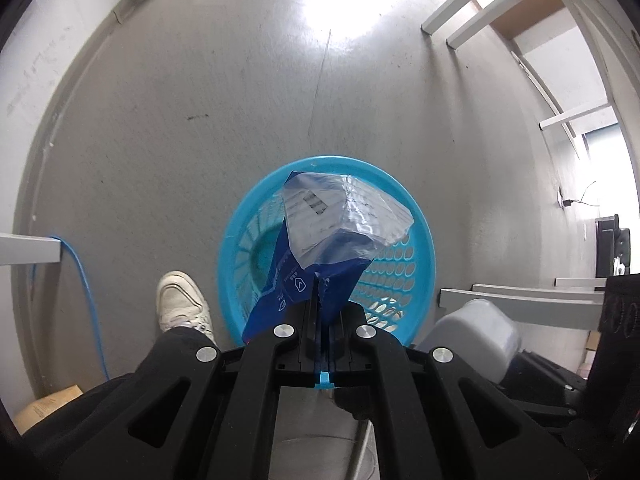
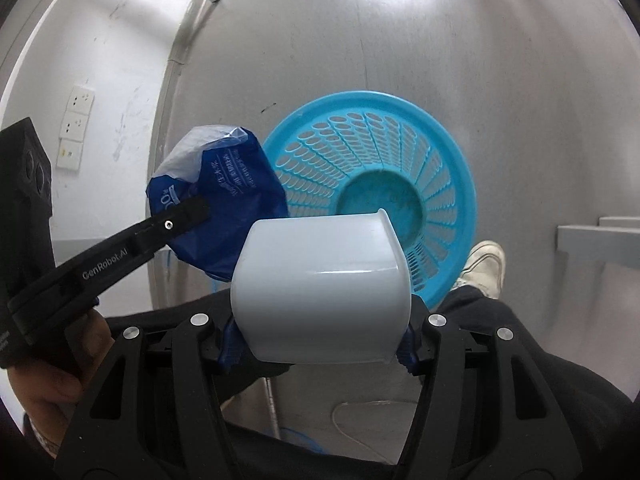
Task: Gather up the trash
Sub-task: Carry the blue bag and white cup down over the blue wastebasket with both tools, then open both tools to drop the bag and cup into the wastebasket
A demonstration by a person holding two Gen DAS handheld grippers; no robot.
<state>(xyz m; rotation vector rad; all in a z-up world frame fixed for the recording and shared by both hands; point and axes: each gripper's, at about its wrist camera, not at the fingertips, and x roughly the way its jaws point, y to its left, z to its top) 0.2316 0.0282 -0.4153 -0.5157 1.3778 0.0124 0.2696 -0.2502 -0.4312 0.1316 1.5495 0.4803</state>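
Note:
A round blue plastic basket [image 1: 404, 268] stands on the grey floor; it also shows in the right wrist view [image 2: 400, 160]. My left gripper [image 1: 320, 304] is shut on a crumpled blue and silver snack bag [image 1: 320, 232] and holds it above the basket. The bag [image 2: 236, 192] and one left finger [image 2: 176, 220] show at the left of the right wrist view. My right gripper [image 2: 316, 344] is shut on a white plastic tub [image 2: 320, 284], held on its side above the basket's near rim. The tub also shows in the left wrist view [image 1: 476, 332].
The person's white shoe [image 1: 182, 300] stands left of the basket, seen also in the right wrist view [image 2: 482, 268]. A blue cable [image 1: 86, 280] runs down by a white table edge [image 1: 28, 250]. White table legs [image 1: 460, 20] stand at the far right. Wall sockets [image 2: 76, 128] are at left.

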